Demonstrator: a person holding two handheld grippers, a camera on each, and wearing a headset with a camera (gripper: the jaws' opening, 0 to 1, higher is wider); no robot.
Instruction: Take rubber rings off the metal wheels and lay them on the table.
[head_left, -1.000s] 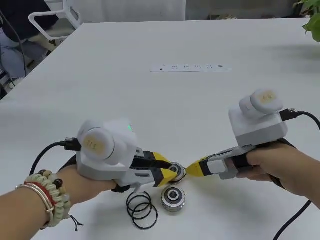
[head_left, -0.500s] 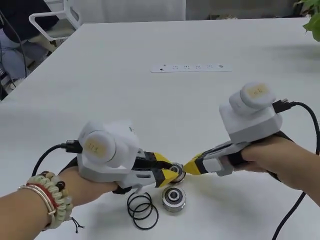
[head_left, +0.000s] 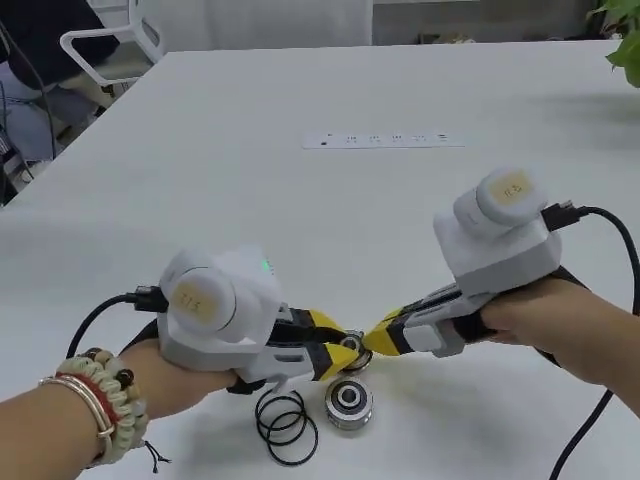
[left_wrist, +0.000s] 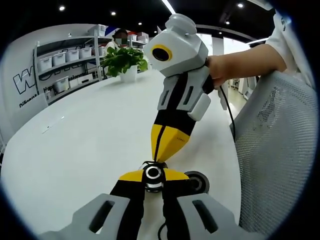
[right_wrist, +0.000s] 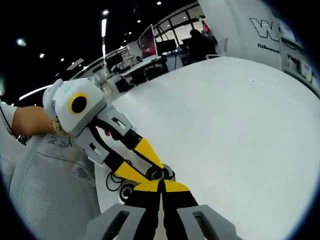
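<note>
The left gripper (head_left: 340, 355) is clamped on a metal wheel (left_wrist: 153, 174) low over the near side of the table (head_left: 300, 200), the right gripper (right_wrist: 161, 185) has its tips pressed together at the rim, and next the rubber ring likely needs pulling off and laying by the loose rings (head_left: 285, 425).

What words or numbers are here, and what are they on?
"W" on the wall; the rest is cut off.
The small line under it: too blurred to read.
The stickers on the left gripper and right gripper: too small to read.
Marks on the white strip: too small.
</note>
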